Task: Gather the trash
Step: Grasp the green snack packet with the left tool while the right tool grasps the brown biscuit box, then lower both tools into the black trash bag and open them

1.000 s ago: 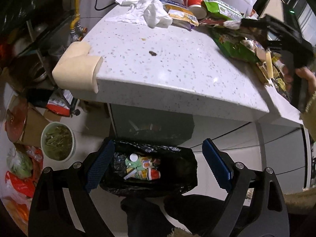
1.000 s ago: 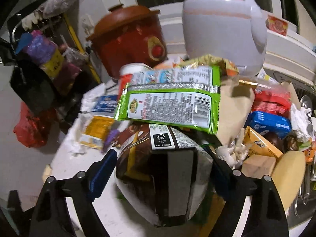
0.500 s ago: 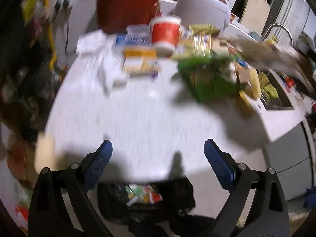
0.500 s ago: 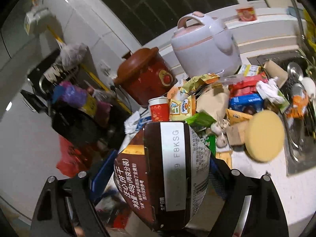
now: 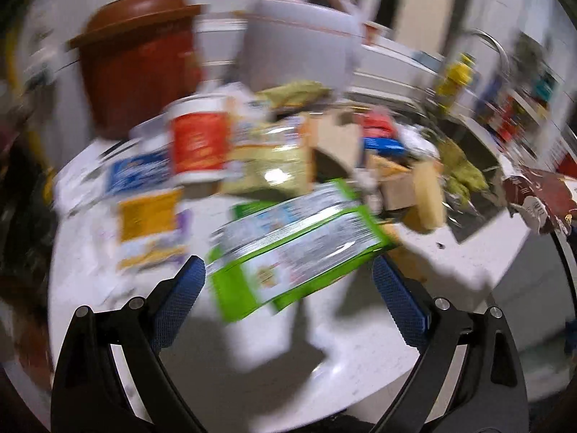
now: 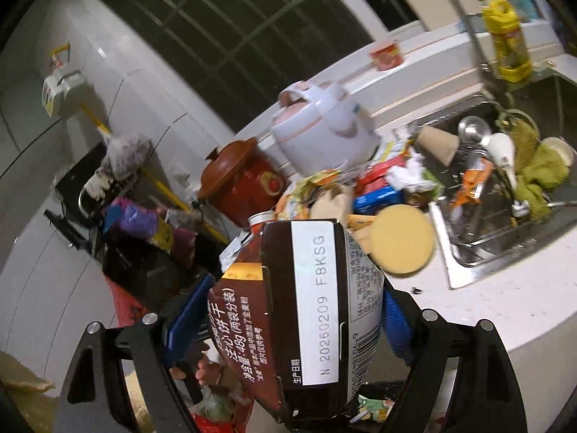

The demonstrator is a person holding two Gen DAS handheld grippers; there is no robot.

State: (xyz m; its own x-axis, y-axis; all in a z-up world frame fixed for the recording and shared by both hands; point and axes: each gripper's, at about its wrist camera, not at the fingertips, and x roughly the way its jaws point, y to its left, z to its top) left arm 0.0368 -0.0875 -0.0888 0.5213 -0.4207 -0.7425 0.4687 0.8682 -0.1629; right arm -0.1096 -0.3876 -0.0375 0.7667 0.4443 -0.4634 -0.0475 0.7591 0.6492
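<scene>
Left wrist view
Left gripper [image 5: 288, 288]: wide open, holding nothing. Its two blue pads sit far apart, low in the picture.
Green and silver shiny snack bag [image 5: 299, 241]: lies on the white speckled table [image 5: 360, 353], just ahead of the gap between the pads. No pad touches it.
Red paper cup with a white rim [image 5: 200, 140]: stands on the table behind the green bag, to the left.
Yellow and purple flat packet [image 5: 151, 227]: lies on the table, left of the green bag.
Blue and white flat packet [image 5: 139, 175]: lies behind the yellow one, beside the red cup.
Brown clay pot with a lid [image 5: 139, 54]: stands at the back left.
White rice cooker with a pink handle [image 5: 303, 39]: stands at the back, right of the brown pot.
Picture: very blurry, so small things are hard to tell.

Right wrist view
Right gripper [image 6: 288, 321]: closed tight on a brown and white cookie box with a white date label [image 6: 299, 321]. The box fills the space between the blue pads and is held up off the table.
Black trash bag [image 6: 378, 404]: peeks out low in the picture, under the box, with bits of bright trash inside.
Round yellow sponge [image 6: 402, 238]: sits at the table edge, next to the steel sink [image 6: 468, 252].
Sink: holds a green cloth [image 6: 537, 176], a spoon and scraps.
Pile of wrappers [image 6: 378, 184]: lies on the table between the rice cooker and the sink.
</scene>
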